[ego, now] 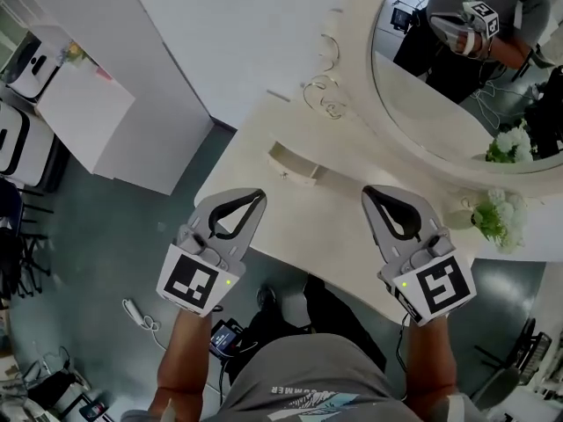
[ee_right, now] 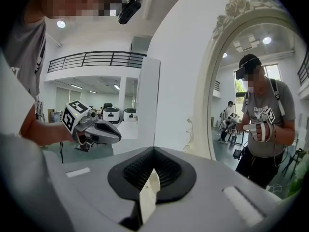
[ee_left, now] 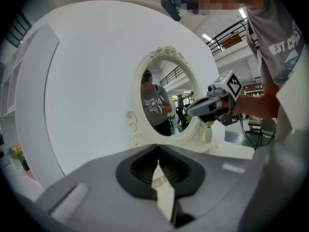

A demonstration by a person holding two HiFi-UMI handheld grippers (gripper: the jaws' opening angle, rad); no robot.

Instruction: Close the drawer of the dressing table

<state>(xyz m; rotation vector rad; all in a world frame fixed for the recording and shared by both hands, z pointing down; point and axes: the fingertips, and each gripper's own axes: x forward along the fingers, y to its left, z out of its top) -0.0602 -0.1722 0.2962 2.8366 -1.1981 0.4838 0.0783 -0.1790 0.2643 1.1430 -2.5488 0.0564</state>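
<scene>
— White tabletop of the dressing table (ego: 352, 152) runs across the middle of the head view, with the oval mirror (ego: 440, 86) behind it and grey-green floor below. Where is the drawer?

— The drawer (ego: 295, 163) is small, sits on the tabletop near the mirror's scrolled frame, and stands pulled out with its inside showing. It lies beyond both tools, between them and somewhat nearer the left one.

— And the tools?

— The left gripper (ego: 260, 195) and the right gripper (ego: 366, 190) hover over the table's front edge, apart from the drawer. Each gripper view shows its jaws brought together at the tips with nothing between them. As I read it, closing has not begun.

— What could go wrong?

— A closed tip is a narrow pusher. If it presses one end of the drawer front, I expect the drawer to skew and bind instead of sliding home. The front also looks low, so a tip coming in high could ride over it and drop inside.

— Anything nearby at risk?

— A hard shove could carry a tip on into the frame. A vase of flowers (ego: 493, 216) stands just right of the right gripper; a sideways swing there could tip it.
</scene>
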